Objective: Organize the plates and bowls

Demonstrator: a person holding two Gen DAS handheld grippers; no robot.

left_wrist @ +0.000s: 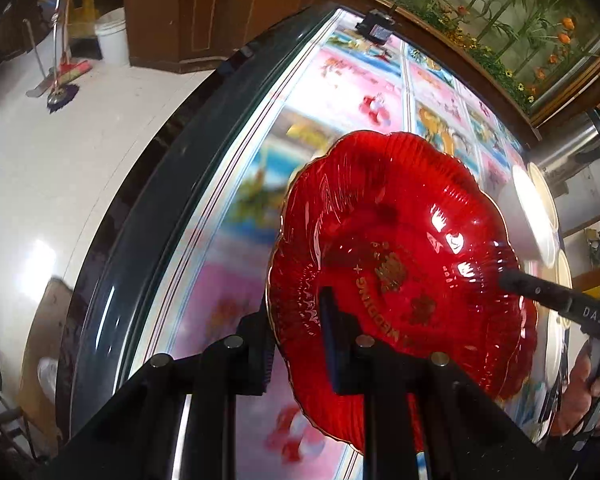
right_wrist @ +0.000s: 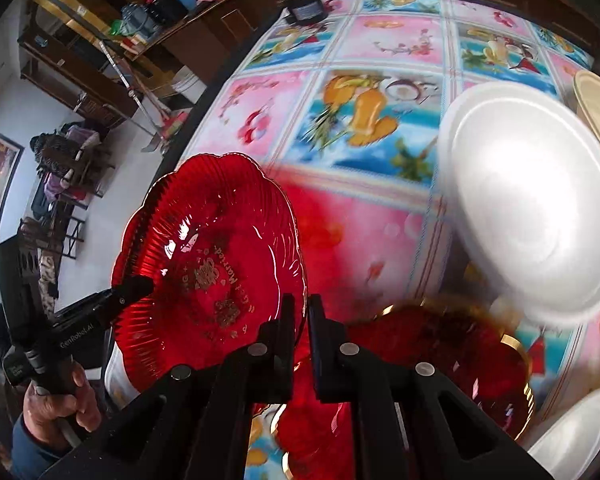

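Both grippers, left gripper (left_wrist: 296,344) and right gripper (right_wrist: 300,344), are clamping the red glass plate (left_wrist: 400,264) by opposite rims, looking stiff, slick, breakable.

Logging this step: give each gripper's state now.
Left gripper: shut on the scalloped red glass plate.
Right gripper: shut on that plate's opposite rim.

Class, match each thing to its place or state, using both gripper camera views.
Things:
1. red plate with gold writing
2. white bowl
3. dark jar
4. bucket

Place or state:
A. on the floor
B. at the table's far edge
C. clamped at its rim
D. beside the cream dish

Pairs: 1-C, 2-D, 3-B, 4-A
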